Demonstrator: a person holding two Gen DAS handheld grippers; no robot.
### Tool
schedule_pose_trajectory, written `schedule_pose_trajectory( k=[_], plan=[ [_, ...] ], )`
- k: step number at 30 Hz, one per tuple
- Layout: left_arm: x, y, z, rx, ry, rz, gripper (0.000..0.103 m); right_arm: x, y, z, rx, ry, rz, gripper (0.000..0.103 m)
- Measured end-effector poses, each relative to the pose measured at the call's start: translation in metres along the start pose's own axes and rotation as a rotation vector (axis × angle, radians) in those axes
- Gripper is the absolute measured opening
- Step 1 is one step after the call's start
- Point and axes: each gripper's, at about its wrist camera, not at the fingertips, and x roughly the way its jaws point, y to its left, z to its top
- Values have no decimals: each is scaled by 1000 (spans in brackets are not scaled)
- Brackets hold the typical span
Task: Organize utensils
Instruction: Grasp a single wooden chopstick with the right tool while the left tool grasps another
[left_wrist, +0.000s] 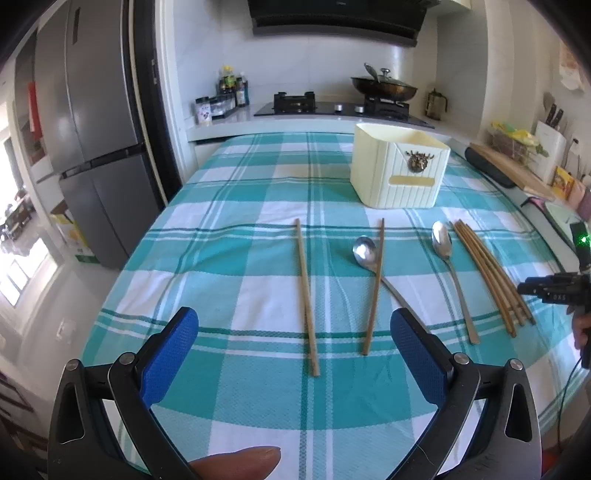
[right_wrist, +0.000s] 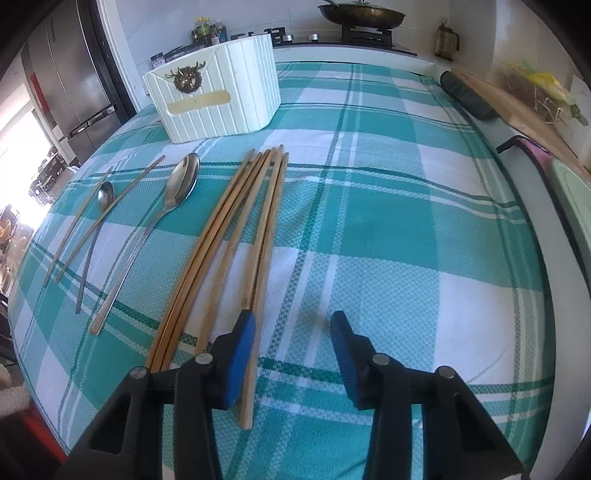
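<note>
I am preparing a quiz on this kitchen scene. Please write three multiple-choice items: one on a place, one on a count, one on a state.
1. Where does the box stand?
A. behind the utensils
B. on the stove
C. on the floor

2. How many spoons lie on the cloth?
A. one
B. two
C. four

3. How is the left tool?
A. shut on a spoon
B. shut on a chopstick
C. open, holding nothing

Key: 1 A, it stands on the cloth beyond the utensils. 2 B, the left spoon and the right spoon. 3 C, its pads are wide apart above the cloth.
</note>
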Motion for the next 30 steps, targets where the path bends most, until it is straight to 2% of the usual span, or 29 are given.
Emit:
schedule_pose_trajectory(
  k=[2, 7, 9, 10, 11, 13, 19, 22, 25, 28, 30],
  plan=[
    [5, 1, 0, -3, 10, 1, 103, 4, 3, 4, -21, 10, 5, 36],
    [21, -1, 1, 9, 42, 8, 103, 11, 16, 13, -98, 70, -24, 33],
    [28, -1, 1, 19, 57, 13, 103, 15, 25, 16, -162, 79, -66, 32],
    [32, -1, 2, 23, 66, 17, 103, 17, 28, 19, -179, 77, -79, 28],
    [36, 0, 3, 27, 75, 20, 103, 18, 27, 22, -166, 79, -77, 16],
    [47, 4, 5, 27, 103, 27, 103, 20, 19, 28, -101, 67, -95, 7],
    [87, 28, 11, -29, 237, 19, 103, 12, -14, 21, 41, 30, -187, 7],
    [109, 32, 17, -50, 306, -25, 102, 3, -29, 9, 84, 46, -211, 7],
    [129, 28, 29, -29, 351, -72, 102, -2, -35, 3, 78, 71, -206, 7],
    [146, 20, 42, 14, 374, -86, 102, -1, -41, 8, 82, 101, -183, 9],
    [161, 16, 50, 40, 398, -89, 102, 4, -43, 16, 73, 130, -147, 17]
  ],
)
